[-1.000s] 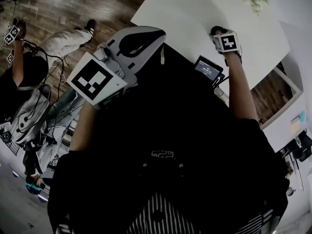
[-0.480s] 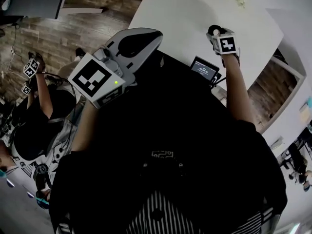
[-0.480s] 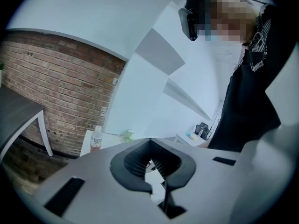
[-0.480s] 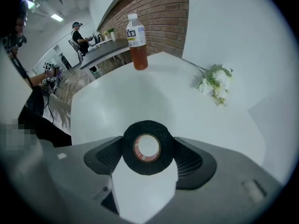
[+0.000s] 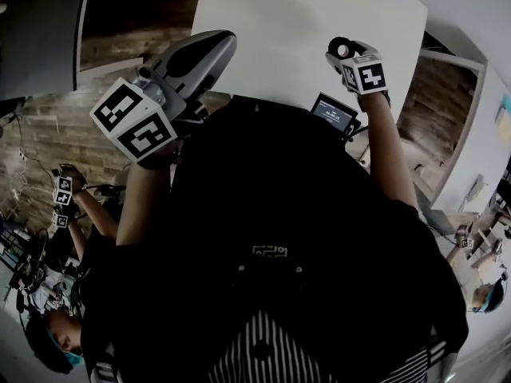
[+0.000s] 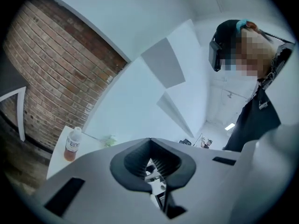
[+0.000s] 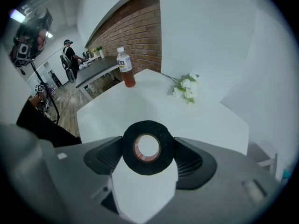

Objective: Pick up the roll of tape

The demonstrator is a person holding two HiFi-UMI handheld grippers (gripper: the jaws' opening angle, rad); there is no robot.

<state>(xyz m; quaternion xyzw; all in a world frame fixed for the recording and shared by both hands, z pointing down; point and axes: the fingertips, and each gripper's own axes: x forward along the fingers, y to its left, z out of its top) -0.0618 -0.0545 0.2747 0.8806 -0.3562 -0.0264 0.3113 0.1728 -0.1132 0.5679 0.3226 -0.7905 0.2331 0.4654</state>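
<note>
Black roll of tape (image 7: 147, 168) gripped between right gripper (image 7: 148, 146) jaws; left gripper (image 6: 150, 143) jaws closed, empty.

Left hand-held gripper (image 6: 150, 143): held about level, jaws seemingly closed tip to tip, nothing between them.
Right hand-held gripper (image 7: 147, 148): angled downward, jaws wide, pads clamped on the roll of tape (image 7: 147, 168).
Left forearm (image 5: 144, 206): bare, reaching forward.
Right forearm (image 5: 387, 150): bare, extended ahead.
</note>
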